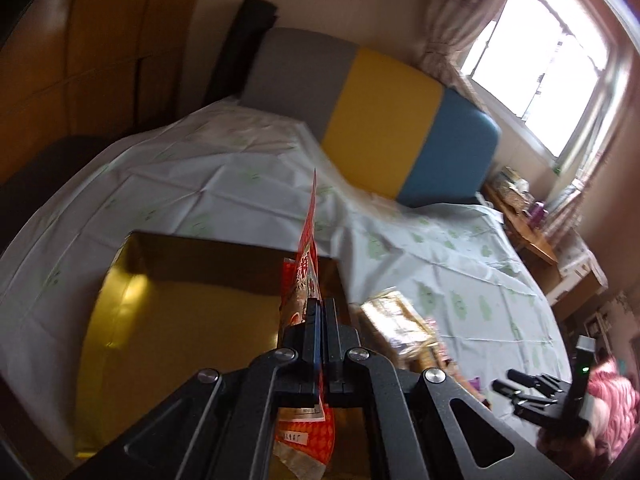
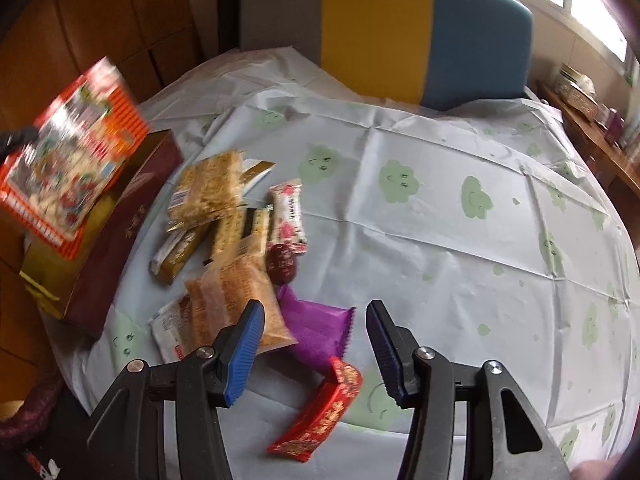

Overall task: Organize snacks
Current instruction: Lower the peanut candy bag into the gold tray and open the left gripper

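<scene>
**Red-orange packet over the box, loose snacks on the cloth**

The left claw [image 1: 320,312] is clamped tight on a large red-and-orange snack bag [image 1: 306,264], which stands edge-on between the pads in the left wrist view and pokes up past the fingertips. Under it sits an open box with a gold lining [image 1: 180,320], resting on the surface under a pale tablecloth with green cloud faces [image 1: 460,272]. In the right wrist view the same bag [image 2: 72,164] appears blurred at the far left, above the box, whose outer wall is maroon [image 2: 120,248].

The right claw [image 2: 316,344] stands apart with nothing between its blue pads [image 2: 246,354]. It hangs above the near part of the snack pile. Just beyond its tips lies a purple wrapper [image 2: 316,326], and nearer the camera a small red-and-gold packet [image 2: 320,416] lies slantwise on the cloth. Beside the purple one is a clear bag of golden crisp cakes [image 2: 236,300], partly over a white-labelled packet [image 2: 172,328]. Further back lie a pink-and-white bar [image 2: 288,212], a dark red sweet [image 2: 282,266], two long tan bars [image 2: 240,232], a brown bar [image 2: 176,256] and another clear bag of pale cakes [image 2: 208,188], all crowded together near the box.

Behind the surface stands a chair back in grey, yellow and blue panels [image 2: 376,28].
</scene>
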Tool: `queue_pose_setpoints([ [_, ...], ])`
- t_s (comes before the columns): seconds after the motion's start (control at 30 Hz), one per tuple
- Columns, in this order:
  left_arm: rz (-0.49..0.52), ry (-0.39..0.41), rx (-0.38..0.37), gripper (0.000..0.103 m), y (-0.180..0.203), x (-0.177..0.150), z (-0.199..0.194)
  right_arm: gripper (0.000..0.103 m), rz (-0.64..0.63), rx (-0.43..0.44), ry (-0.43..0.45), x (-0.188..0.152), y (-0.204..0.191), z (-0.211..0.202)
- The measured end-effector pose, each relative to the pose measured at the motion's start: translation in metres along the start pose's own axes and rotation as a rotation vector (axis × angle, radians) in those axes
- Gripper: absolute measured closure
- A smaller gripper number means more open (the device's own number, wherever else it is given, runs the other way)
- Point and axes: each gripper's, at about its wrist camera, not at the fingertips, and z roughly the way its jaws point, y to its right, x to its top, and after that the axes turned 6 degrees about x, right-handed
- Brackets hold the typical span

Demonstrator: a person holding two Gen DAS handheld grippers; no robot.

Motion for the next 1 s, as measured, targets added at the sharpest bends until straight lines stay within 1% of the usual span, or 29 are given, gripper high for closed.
queue_pose_setpoints([
  [0.07,-0.039,-0.018,0.065,0.103,-0.018,-0.005,0.006,0.049,0.056,-0.020,-0.001,0.000,0.012,0.000],
  [0.13,-0.062,-0.031,0.108,0.103,-0.031,-0.010,0.011,0.060,0.095,-0.019,0.004,0.001,0.019,-0.001],
  [0.17,-0.076,-0.029,0.122,0.103,-0.036,-0.013,0.011,0.060,0.104,-0.017,0.003,0.001,0.021,-0.001],
  [0.2,-0.082,-0.026,0.118,0.103,-0.040,-0.015,0.011,0.061,0.107,-0.016,0.001,0.001,0.022,-0.001],
  [0.23,-0.082,-0.023,0.119,0.103,-0.042,-0.017,0.010,0.064,0.106,-0.013,-0.001,0.002,0.021,-0.001],
  [0.3,-0.083,-0.010,0.141,0.103,-0.044,-0.020,0.010,0.065,0.096,0.013,-0.005,0.002,0.018,-0.001],
  [0.33,-0.086,-0.015,0.141,0.103,-0.045,-0.022,0.010,0.065,0.084,0.035,-0.003,0.002,0.015,-0.001],
  [0.4,-0.096,-0.030,0.123,0.103,-0.043,-0.024,0.013,0.065,0.048,0.041,0.003,0.002,0.008,-0.001],
  [0.53,-0.074,-0.017,0.127,0.103,-0.037,-0.034,0.009,0.065,0.026,-0.039,-0.065,-0.002,0.007,0.013],
  [0.6,-0.064,-0.020,0.120,0.103,-0.033,-0.039,0.008,0.065,0.025,-0.059,-0.098,-0.004,0.009,0.019],
  [0.67,-0.046,-0.032,0.110,0.102,-0.029,-0.046,0.006,0.065,0.024,-0.042,-0.102,-0.005,0.008,0.019],
  [0.7,-0.039,-0.036,0.106,0.102,-0.027,-0.049,0.006,0.065,0.022,-0.032,-0.087,-0.004,0.007,0.016],
  [0.8,-0.015,-0.053,0.083,0.100,-0.022,-0.061,0.008,0.065,0.027,0.051,-0.029,-0.002,0.001,0.005],
  [0.87,-0.001,-0.065,0.077,0.100,-0.017,-0.068,0.009,0.062,0.000,0.076,-0.009,-0.001,-0.009,0.002],
  [0.9,0.005,-0.069,0.076,0.099,-0.016,-0.071,0.009,0.059,-0.007,0.092,-0.006,-0.001,-0.014,0.002],
  [0.97,0.030,-0.078,0.069,0.098,-0.011,-0.078,0.010,0.048,-0.022,0.130,-0.020,0.001,-0.024,0.005],
  [1.0,0.040,-0.078,0.071,0.097,-0.009,-0.080,0.010,0.041,-0.041,0.134,-0.038,0.001,-0.031,0.009],
])
